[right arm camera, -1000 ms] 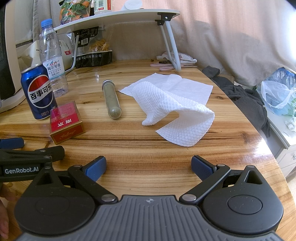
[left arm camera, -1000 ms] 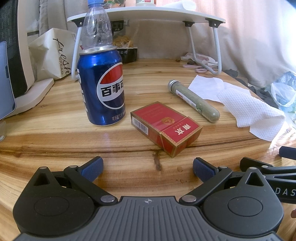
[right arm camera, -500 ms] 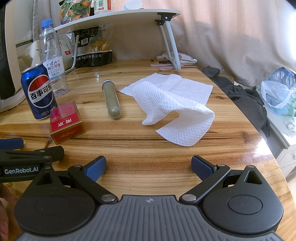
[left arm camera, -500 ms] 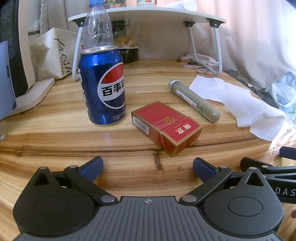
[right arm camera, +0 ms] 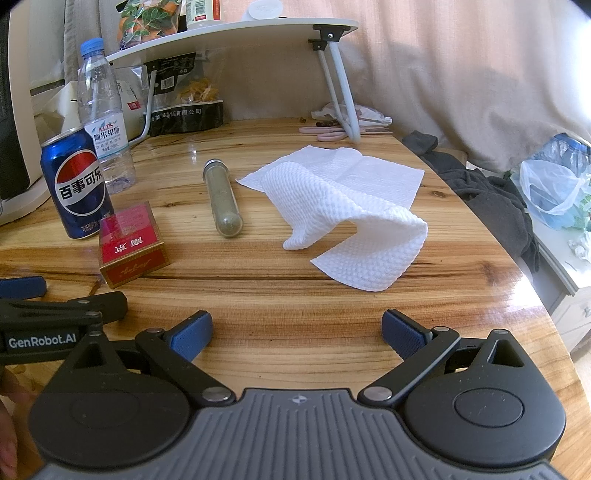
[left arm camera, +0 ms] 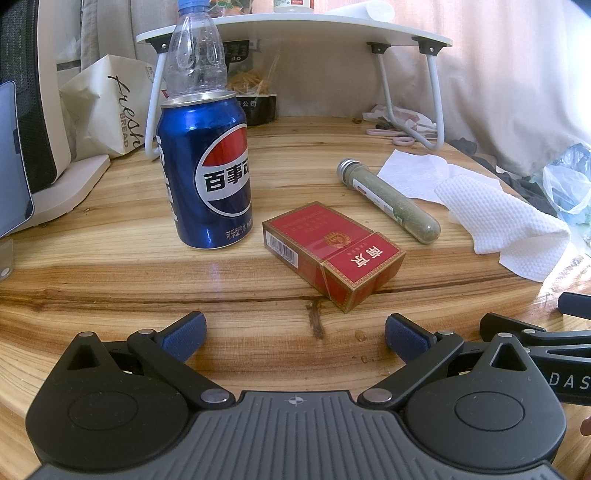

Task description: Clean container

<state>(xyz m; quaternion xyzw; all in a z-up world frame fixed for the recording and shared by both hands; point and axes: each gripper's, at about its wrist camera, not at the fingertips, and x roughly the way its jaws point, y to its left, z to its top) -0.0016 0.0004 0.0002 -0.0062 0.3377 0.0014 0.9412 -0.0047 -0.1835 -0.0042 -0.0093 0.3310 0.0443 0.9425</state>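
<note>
A clear tube container [left arm camera: 391, 201] [right arm camera: 222, 197] with a metal cap and greenish powder inside lies flat on the wooden table [left arm camera: 110, 273]. A white textured paper towel [left arm camera: 498, 218] [right arm camera: 343, 210], partly folded over itself, lies to its right. My left gripper [left arm camera: 295, 334] stands open over the table's near edge, short of the red cigarette box [left arm camera: 332, 251]. My right gripper [right arm camera: 297, 332] is open too, empty, just short of the towel. Part of the left gripper's arm [right arm camera: 55, 317] shows at the left of the right wrist view.
A blue Pepsi can [left arm camera: 207, 170] [right arm camera: 75, 184] and a clear water bottle [right arm camera: 103, 122] stand at the left. A small white folding table [left arm camera: 295, 26] straddles the back, with pink scissors [right arm camera: 332, 133] near its leg. Dark cloth [right arm camera: 491, 199] and a plastic bag [right arm camera: 554, 192] lie off the right edge.
The left wrist view has shifted very slightly; the right one is unchanged. Nothing on the table has moved and both grippers remain open.
</note>
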